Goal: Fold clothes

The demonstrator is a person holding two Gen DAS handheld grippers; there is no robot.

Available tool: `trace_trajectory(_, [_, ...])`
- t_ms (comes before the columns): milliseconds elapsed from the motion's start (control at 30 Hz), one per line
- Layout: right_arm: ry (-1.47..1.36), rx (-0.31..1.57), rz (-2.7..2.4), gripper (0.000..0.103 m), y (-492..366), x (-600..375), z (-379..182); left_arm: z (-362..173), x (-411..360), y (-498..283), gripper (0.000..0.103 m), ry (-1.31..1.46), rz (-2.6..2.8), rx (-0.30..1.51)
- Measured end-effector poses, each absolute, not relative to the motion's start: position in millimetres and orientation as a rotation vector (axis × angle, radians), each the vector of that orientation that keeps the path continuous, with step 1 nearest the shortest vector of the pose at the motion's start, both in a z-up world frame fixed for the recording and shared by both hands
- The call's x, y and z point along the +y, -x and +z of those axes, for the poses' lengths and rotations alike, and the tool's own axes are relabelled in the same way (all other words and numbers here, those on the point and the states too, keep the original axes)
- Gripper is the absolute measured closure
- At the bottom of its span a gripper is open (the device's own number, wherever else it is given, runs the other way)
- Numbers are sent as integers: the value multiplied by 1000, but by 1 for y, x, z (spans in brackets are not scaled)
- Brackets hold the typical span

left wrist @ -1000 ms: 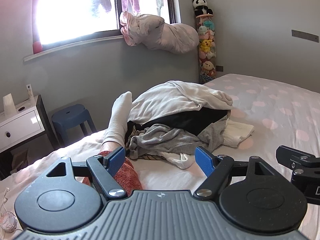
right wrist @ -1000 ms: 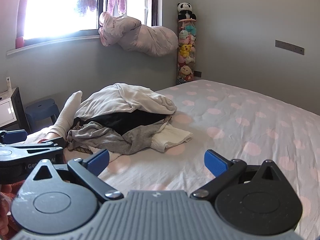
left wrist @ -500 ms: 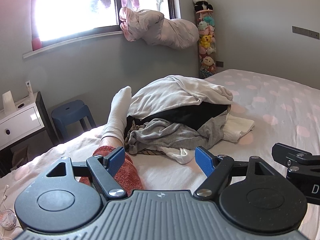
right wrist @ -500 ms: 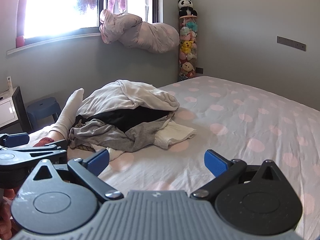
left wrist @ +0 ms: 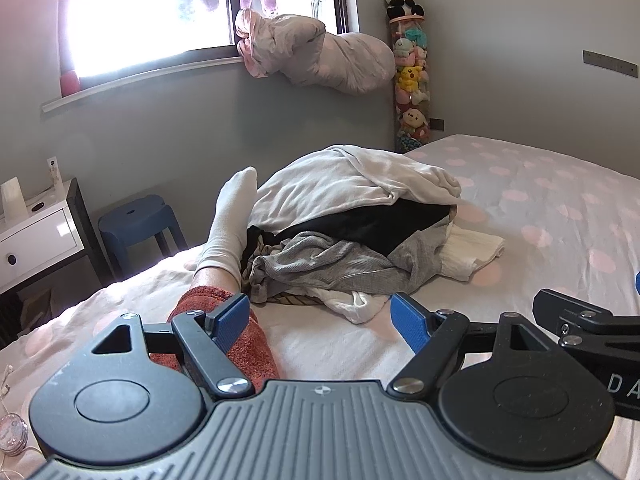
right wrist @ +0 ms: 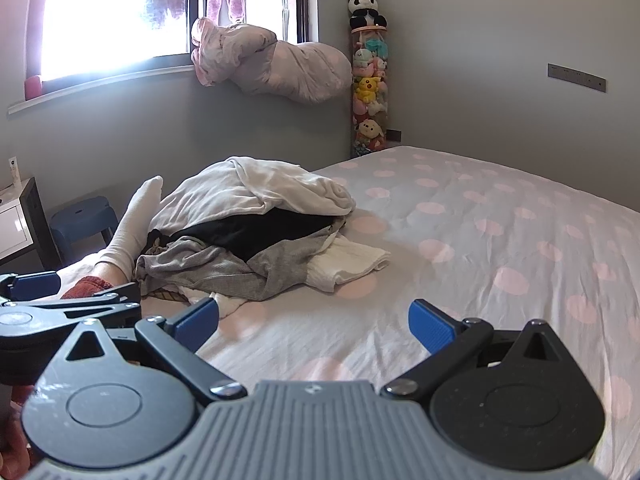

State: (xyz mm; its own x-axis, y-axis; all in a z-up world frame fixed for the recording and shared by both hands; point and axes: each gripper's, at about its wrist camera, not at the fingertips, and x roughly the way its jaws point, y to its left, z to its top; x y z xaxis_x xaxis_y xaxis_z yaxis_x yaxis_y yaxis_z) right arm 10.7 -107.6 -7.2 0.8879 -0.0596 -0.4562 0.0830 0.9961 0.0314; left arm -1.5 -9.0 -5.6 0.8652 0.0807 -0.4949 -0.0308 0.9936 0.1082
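Here, both tools hover empty over the bed

Left tool (left wrist: 320, 318) and right tool (right wrist: 314, 322) stand with jaws spread wide, nothing between them. Just ahead of both, a heap of clothes (left wrist: 352, 232) lies unfolded on the dotted bed (right wrist: 500, 240), a socked foot (left wrist: 232, 216) beside it.

White sock (left wrist: 230, 216), rust-red terry trouser leg (left wrist: 244, 344)
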Motion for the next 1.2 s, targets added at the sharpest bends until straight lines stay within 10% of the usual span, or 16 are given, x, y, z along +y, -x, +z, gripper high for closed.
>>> trace_trajectory(1200, [-48, 504, -25, 3, -54, -121, -21, -23, -12, -41, 26, -88, 28, 651])
